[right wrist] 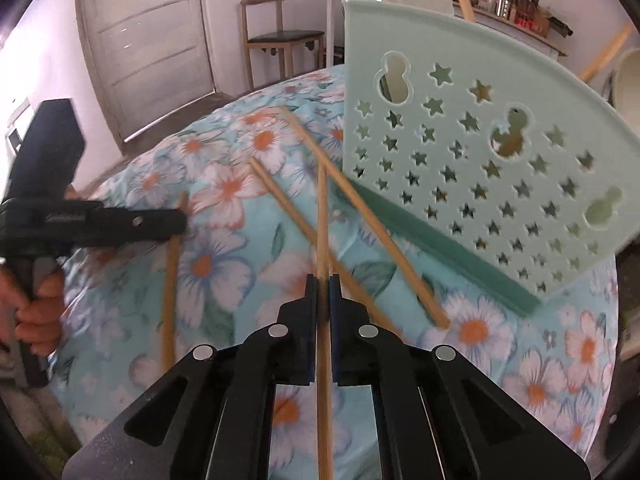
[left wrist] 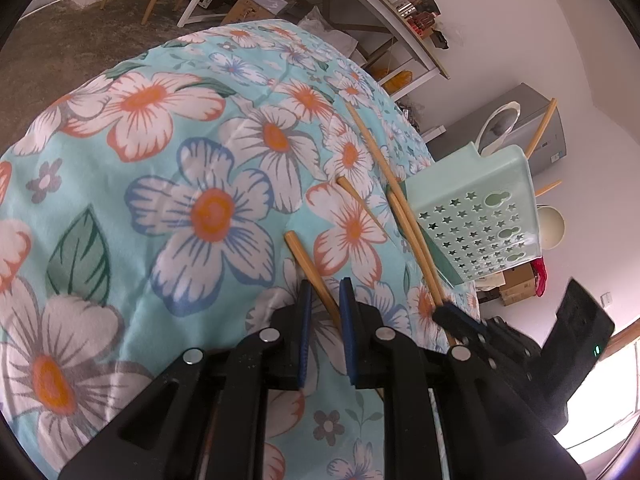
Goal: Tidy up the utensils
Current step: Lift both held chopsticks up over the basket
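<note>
Several wooden chopsticks lie on a floral cloth table [left wrist: 160,184]. My left gripper [left wrist: 325,286] straddles one chopstick [left wrist: 308,264]; its jaws stand a little apart around it. My right gripper [right wrist: 322,280] is shut on another chopstick [right wrist: 322,216] and holds it above the cloth; it also shows in the left wrist view [left wrist: 448,316]. A mint green utensil holder [right wrist: 480,152] with star holes stands just right of the chopsticks; it also shows in the left wrist view [left wrist: 480,224] with chopsticks standing in it. Two more chopsticks [right wrist: 360,216] lie crossed near its base.
A wooden chair [right wrist: 276,36] and a white door [right wrist: 152,48] are behind the table. A shelf with clutter [left wrist: 400,8] runs along the wall. The table edge [left wrist: 80,92] drops to a grey carpet. The left gripper and hand show in the right wrist view [right wrist: 80,220].
</note>
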